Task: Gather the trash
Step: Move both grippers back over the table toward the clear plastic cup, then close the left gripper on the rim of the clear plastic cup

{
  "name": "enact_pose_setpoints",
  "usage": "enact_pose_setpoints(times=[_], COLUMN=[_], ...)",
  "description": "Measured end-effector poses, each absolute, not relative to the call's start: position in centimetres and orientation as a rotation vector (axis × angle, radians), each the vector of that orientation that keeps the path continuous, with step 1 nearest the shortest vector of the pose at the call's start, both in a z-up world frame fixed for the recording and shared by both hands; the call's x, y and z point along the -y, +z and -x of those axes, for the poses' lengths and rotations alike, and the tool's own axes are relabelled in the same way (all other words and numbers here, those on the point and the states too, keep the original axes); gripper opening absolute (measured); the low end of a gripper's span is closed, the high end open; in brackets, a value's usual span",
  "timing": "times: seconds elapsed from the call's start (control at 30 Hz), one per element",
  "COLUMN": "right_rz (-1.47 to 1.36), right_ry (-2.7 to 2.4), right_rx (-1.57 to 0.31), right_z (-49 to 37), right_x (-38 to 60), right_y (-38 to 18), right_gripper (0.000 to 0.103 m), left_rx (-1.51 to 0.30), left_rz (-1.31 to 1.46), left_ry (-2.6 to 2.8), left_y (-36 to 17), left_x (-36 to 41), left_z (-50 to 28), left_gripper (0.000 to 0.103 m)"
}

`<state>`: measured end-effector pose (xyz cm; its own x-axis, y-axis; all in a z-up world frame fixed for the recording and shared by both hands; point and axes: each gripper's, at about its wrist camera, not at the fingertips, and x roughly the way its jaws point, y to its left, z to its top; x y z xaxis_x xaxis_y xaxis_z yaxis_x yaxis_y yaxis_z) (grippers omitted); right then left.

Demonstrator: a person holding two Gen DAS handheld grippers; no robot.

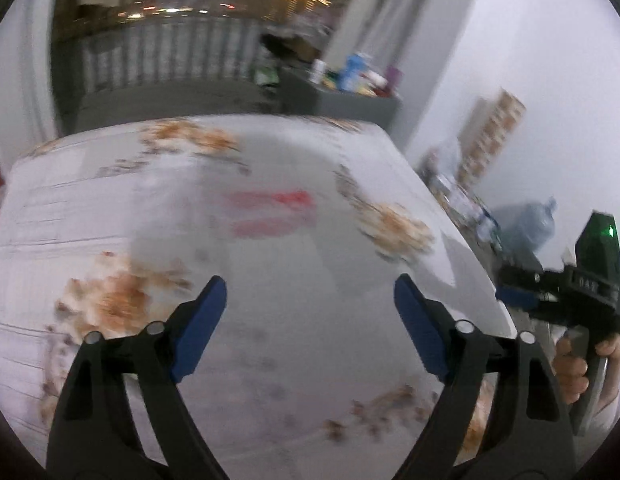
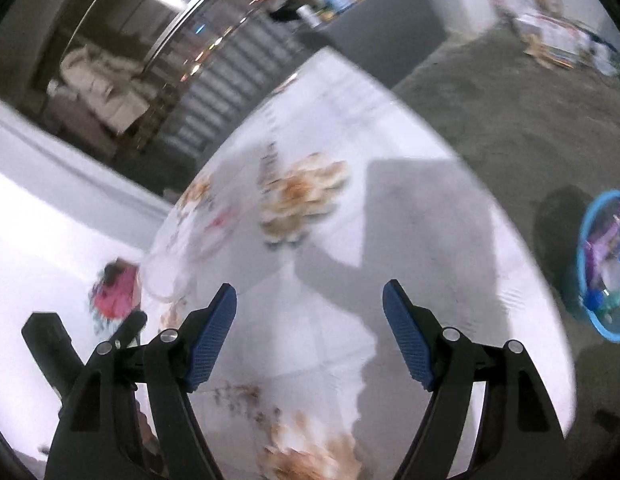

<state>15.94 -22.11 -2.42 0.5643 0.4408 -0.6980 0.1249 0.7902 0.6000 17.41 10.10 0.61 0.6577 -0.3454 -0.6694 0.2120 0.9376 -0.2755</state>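
Surface: white table (image 1: pixel 294 288) with an orange-brown floral print, seen blurred from both wrist views; grey carpet (image 2: pixel 489 112) round it, a dark window (image 1: pixel 170 12) beyond.

Trash: red-and-clear wrapper (image 1: pixel 278 210) lying flat mid-table, ahead of the left gripper (image 1: pixel 310 292) and well apart from it; too smeared to name more closely. In the right view it shows as a faint pink streak.

Grippers: left gripper wide open, nothing between its blue pads (image 1: pixel 202 320). Right gripper (image 2: pixel 310 300) likewise spread wide and empty, over the table's near part; a hand (image 1: pixel 581 368) grips its handle at the table's right edge.

Receptacle: blue basin (image 2: pixel 605 264) on the carpet off the table's right side, already holding coloured scraps.

Step, as judged: reach for the wrapper. Advisable to come down low and shallow so one pad slides under the thin film, then close fully.

Clearance: tabletop otherwise bare, open approach. Table edge lies between wrapper and basin; lift clear before swinging right.
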Motion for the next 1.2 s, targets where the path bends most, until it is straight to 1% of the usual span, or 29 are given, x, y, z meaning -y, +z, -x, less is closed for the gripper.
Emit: enact_pose_setpoints(times=[0.07, 0.27, 0.4, 0.5, 0.63, 0.7, 0.77, 0.8, 0.83, 0.87, 0.9, 0.93, 0.97, 1.0, 1.07, 1.17, 1.2], right_rz=[-0.627, -0.559, -0.495, -0.441, -0.361, -0.314, -0.257, -0.224, -0.194, -0.161, -0.133, -0.111, -0.092, -0.082, -0.085, -0.112, -0.116], right_ry=[0.238, 0.317, 0.306, 0.281, 0.244, 0.236, 0.231, 0.228, 0.228, 0.229, 0.230, 0.234, 0.235, 0.234, 0.236, 0.240, 0.240], right_rx=[-0.986, -1.002, -1.030, -1.044, -1.049, -1.024, -1.015, -1.008, -1.001, -0.995, -0.989, -0.985, -0.981, -0.977, -0.977, -0.987, -0.989], right_z=[-17.6, -23.5, -27.3, -29.5, -32.0, -32.6, -32.7, -32.6, -32.5, -32.2, -31.8, -31.8, -31.5, -31.2, -31.2, -30.7, -31.1], right_x=[20.3, 15.3, 12.8, 10.8, 9.2, 8.2, 7.3, 7.0, 6.6, 6.3, 5.9, 5.6, 5.4, 5.2, 5.2, 5.6, 5.3], right_y=[-2.2, -1.9, -3.0, -3.7, -5.0, -4.9, -4.9, -4.7, -4.7, -4.6, -4.6, -4.6, -4.6, -4.6, -4.6, -4.6, -4.9], right_gripper=[0.074, 0.073, 0.066, 0.060, 0.053, 0.052, 0.049, 0.045, 0.040, 0.037, 0.032, 0.026, 0.024, 0.019, 0.014, 0.008, 0.006], left_rx=[-0.774, -0.749, -0.774, -0.799, -0.795, -0.799, -0.813, -0.821, -0.832, -0.843, -0.854, -0.862, -0.867, -0.875, -0.883, -0.889, -0.888], left_rz=[0.220, 0.288, 0.293, 0.220, 0.124, 0.092, 0.068, 0.069, 0.078, 0.090, 0.105, 0.119, 0.127, 0.138, 0.149, 0.167, 0.169], left_ry=[-0.270, -0.176, -0.156, -0.149, -0.132, -0.110, -0.077, -0.070, -0.065, -0.062, -0.059, -0.059, -0.058, -0.055, -0.052, -0.060, -0.065], left_y=[0.9, 1.5, 1.4, 0.8, -0.3, -1.1, -1.9, -2.2, -2.5, -2.7, -2.9, -3.1, -3.2, -3.4, -3.6, -3.7, -3.7], left_x=[-12.8, -17.7, -18.8, -17.9, -16.4, -16.1, -16.2, -16.4, -16.7, -17.0, -17.4, -17.8, -18.0, -18.5, -18.9, -19.3, -19.3], left_z=[-18.4, -21.8, -23.3, -23.7, -23.8, -24.3, -24.5, -24.6, -24.6, -24.7, -24.7, -24.8, -24.8, -24.7, -24.8, -24.7, -24.6], left_gripper=[0.078, 0.077, 0.077, 0.077, 0.072, 0.067, 0.059, 0.057, 0.051, 0.048, 0.046, 0.041, 0.037, 0.034, 0.024, 0.015, 0.014])
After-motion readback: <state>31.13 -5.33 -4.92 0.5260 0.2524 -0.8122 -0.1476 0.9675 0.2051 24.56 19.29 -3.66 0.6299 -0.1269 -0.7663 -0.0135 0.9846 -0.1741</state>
